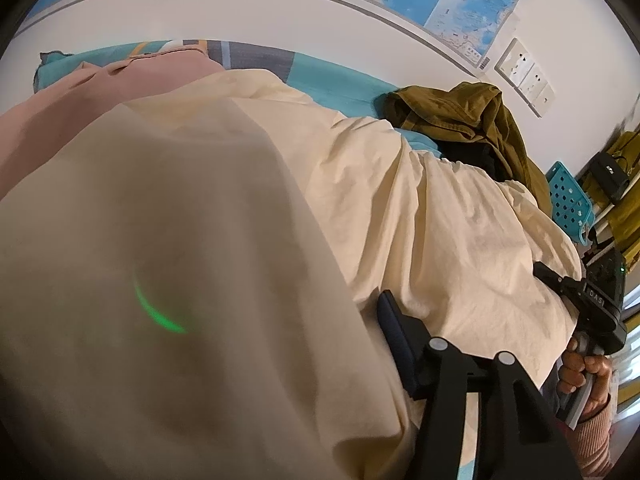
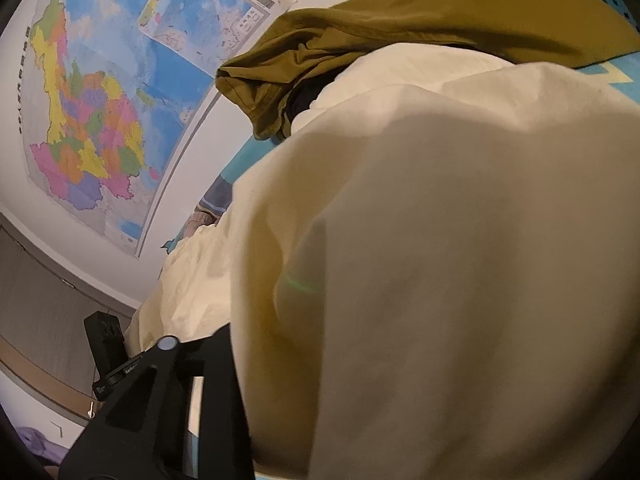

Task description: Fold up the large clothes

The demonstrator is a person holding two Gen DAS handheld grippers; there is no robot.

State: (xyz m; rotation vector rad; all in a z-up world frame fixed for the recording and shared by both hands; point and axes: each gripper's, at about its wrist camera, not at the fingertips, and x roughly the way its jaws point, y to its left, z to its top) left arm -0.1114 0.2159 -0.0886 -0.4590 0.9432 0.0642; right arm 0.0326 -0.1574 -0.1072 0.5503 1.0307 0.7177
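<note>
Cream garment (image 1: 400, 184) lies across the bed (image 1: 348, 88), over a teal cover, and is bunched up close to both lenses so that it fills most of each view. Left wrist view: cloth drapes over the left gripper (image 1: 394, 344); only one dark blue finger (image 1: 390, 320) shows, pressed against the cream fabric, the other is hidden beneath it. Cannot tell whether the left gripper is clamped on the cloth or merely covered by it. A green light arc reflects on the fabric near the lens. At the lower right edge, a hand (image 1: 584, 376) in a pink ribbed sleeve holds the handle of the right gripper, whose black body touches the far edge of the same garment. Right wrist view: the right gripper (image 2: 236, 344) is buried under cream cloth; only its black frame shows, fingertips hidden, so cannot tell how its jaws stand or what they hold. Olive garment (image 2: 400, 24) lies heaped just behind the cream one, touching it. Pink garment (image 1: 100, 92) lies at the far left of the bed, partly under the cream one. Maps (image 2: 92, 92) cover the wall behind the bed; wall sockets (image 1: 524, 76) beside them; teal perforated basket (image 1: 570, 200) past the bed's end.
</note>
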